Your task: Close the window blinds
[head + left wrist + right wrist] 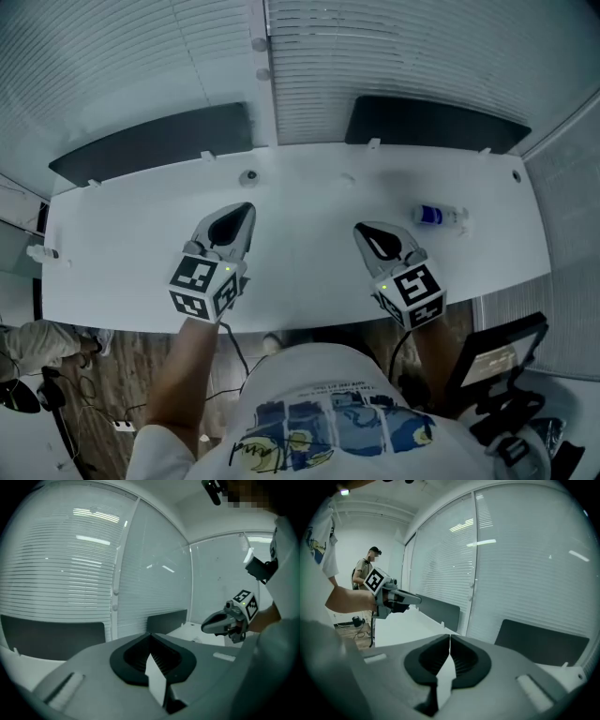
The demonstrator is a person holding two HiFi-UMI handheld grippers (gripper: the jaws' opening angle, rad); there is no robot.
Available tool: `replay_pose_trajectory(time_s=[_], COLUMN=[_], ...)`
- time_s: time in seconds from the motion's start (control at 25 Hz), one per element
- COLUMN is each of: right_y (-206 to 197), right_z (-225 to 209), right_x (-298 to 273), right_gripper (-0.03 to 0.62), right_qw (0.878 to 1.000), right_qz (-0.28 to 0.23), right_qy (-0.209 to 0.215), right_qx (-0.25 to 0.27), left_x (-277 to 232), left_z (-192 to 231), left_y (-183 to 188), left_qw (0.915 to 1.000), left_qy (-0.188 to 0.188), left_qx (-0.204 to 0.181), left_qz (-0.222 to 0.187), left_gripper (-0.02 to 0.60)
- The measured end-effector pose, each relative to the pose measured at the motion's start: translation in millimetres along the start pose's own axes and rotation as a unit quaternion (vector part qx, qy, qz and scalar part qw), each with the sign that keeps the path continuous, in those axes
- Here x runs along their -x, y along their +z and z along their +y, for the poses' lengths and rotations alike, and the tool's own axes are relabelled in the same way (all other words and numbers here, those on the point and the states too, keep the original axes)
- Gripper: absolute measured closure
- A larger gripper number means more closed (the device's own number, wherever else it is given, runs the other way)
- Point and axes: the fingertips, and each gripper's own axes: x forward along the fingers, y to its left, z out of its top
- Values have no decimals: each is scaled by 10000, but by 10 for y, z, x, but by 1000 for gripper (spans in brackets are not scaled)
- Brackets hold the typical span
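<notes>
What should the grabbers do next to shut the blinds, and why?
Probably raise the left gripper toward the small knobs between the blinds and open its fingers: it and the right gripper are shut, empty, above the desk.

A small bottle (439, 216) lies at centre right on the white table (300, 202); dark panels (155, 141) line its upper edge.

A table (309, 202) crosses the frame's middle. A bottle (439, 215) lies on its right part. Along its upper edge stand two panels (155, 141), blinds (403, 56) behind them.
</notes>
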Motion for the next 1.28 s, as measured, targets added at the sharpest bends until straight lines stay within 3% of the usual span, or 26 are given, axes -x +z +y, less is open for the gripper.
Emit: replay_pose_trajectory(time_s=[0.16,0.36,0.56,1.28], right_y=[-81,-160,-262,-212], right_z=[142,293,390,603], right_x=[12,32,128,193], right_gripper=[589,589,589,589], right_qw=[9999,9993,9989,9981], right_qz=[65,106,217,179], right_qy=[129,347,421,577], right_qx=[-73,61,-51,-117], left_x=[214,502,643,706], left_z=[-336,-553,-712,-923], left_y=[-237,-456,-586,-597], left_qw=[9985,9982,9977,9945], left_qy=[-404,-413,-464,-832], left_qx=[326,423,401,379], left_qz=[152,102,301,504], left_gripper=[578,578,578,578])
